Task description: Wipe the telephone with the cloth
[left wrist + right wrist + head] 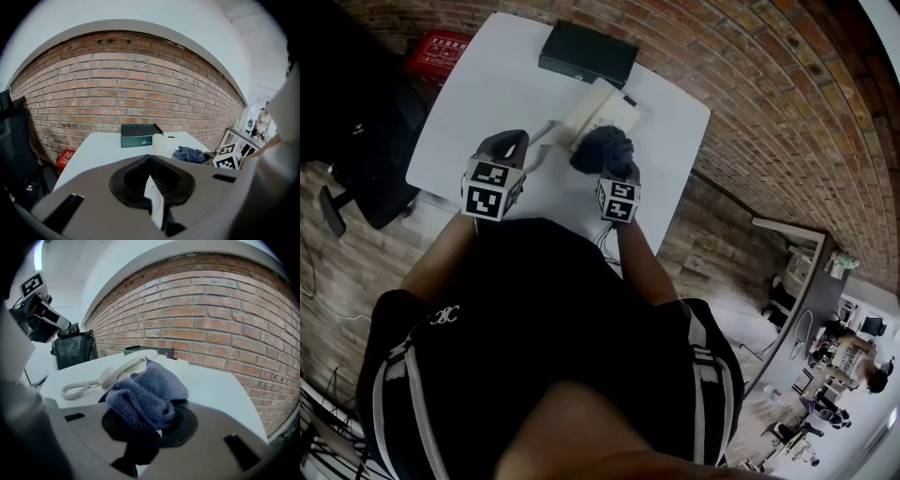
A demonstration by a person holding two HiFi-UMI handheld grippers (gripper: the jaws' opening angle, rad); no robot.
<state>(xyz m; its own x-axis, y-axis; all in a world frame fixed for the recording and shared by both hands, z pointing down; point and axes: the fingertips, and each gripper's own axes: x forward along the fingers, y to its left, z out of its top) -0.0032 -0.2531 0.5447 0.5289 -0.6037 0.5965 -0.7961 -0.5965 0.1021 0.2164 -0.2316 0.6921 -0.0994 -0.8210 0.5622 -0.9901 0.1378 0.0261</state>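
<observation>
Blue-grey knitted cloth point(145, 397) clamped in right hand-held gripper point(620, 176), just beside cream corded telephone point(598, 111) on white worktop point(478, 103). Left hand-held gripper point(154, 199) seemingly closed, empty. Approach step; next, lower cloth onto telephone.

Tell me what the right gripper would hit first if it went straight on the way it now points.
Most likely the telephone. The right gripper, shut on the cloth, points at it, and it lies just past the cloth with nothing visible in between. The exact depth is hard to judge.
</observation>
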